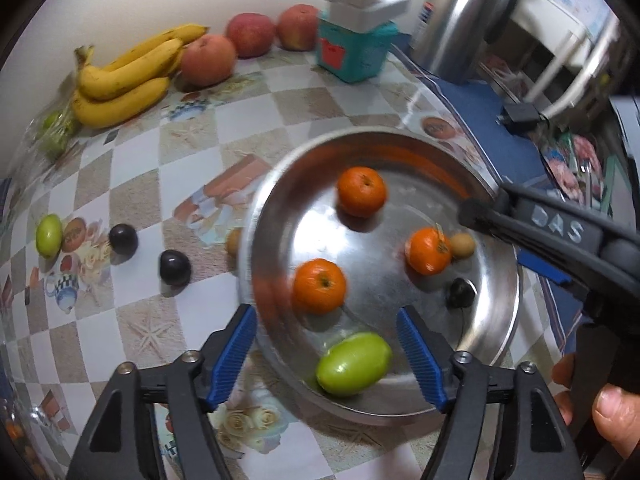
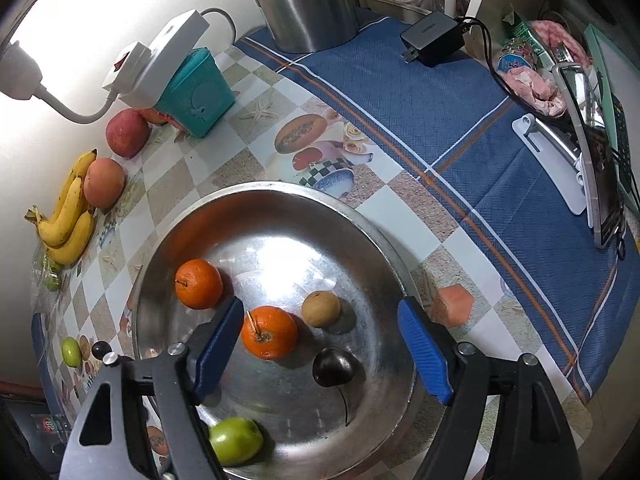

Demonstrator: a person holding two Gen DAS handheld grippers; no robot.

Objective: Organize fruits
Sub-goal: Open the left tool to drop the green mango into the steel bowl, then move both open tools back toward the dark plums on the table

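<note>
Both grippers, left and right, hang open and empty over the metal bowl. Remaining loose fruit, a green fruit and what appear to be dark plums, lies beyond the left gripper's side, nearer that hand.

green fruit half behind gripper finger, bagged green fruits blurred

Home kitchen table: patterned oilcloth, steel kettle, fruit.

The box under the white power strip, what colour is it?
Teal box, with a red mark on one side; the left wrist view shows it best.
</note>
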